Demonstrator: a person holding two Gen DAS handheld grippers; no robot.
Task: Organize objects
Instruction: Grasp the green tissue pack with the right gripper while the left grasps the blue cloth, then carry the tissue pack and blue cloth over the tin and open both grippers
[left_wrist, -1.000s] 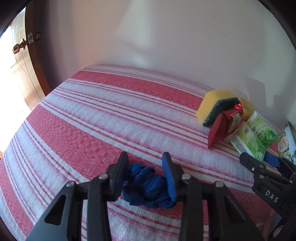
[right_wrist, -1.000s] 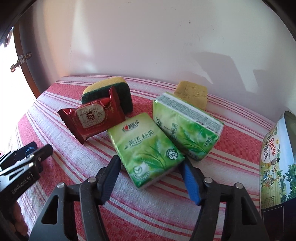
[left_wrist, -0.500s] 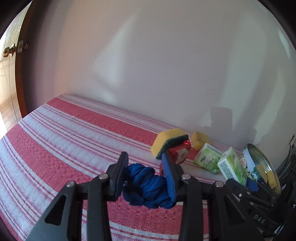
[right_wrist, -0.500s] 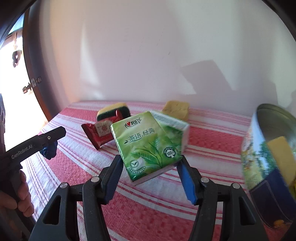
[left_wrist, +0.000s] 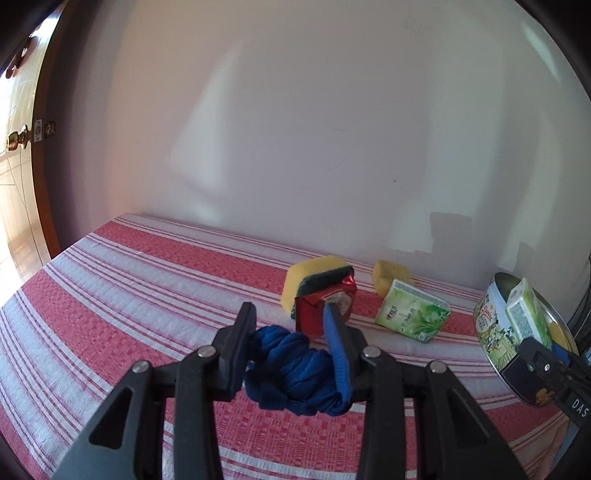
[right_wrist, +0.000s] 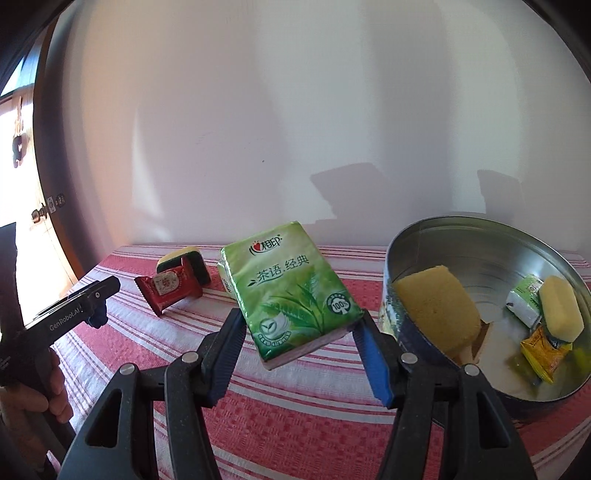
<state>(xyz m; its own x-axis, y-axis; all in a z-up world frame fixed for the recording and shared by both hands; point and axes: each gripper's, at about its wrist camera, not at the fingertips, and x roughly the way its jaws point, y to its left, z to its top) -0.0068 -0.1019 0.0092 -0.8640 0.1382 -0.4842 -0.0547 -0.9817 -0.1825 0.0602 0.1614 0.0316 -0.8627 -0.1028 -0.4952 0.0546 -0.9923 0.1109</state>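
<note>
My left gripper (left_wrist: 291, 325) is shut on a bundle of blue cloth (left_wrist: 295, 373) and holds it above the red-striped tablecloth (left_wrist: 129, 295). In the right wrist view my right gripper (right_wrist: 301, 326) is shut on a green tissue pack (right_wrist: 291, 295), lifted off the table just left of a round metal tin (right_wrist: 476, 236). The tin holds a yellow sponge (right_wrist: 436, 306), a small yellow sponge (right_wrist: 559, 308) and little packets. In the left wrist view the tin (left_wrist: 495, 332) shows at far right with the held tissue pack (left_wrist: 526, 314) over it.
On the cloth lie a yellow-green scouring sponge (left_wrist: 314, 273), a red snack packet (left_wrist: 317, 310), a second green tissue pack (left_wrist: 410, 310) and a small yellow sponge (left_wrist: 388, 273). A white wall stands close behind. A wooden door (left_wrist: 22, 177) is at left. A hand (right_wrist: 37, 391) holds the left gripper.
Both grippers rose and swung right. The right one lifted the tissue pack off the table and carried it toward the tin. The blue cloth stayed gripped.
</note>
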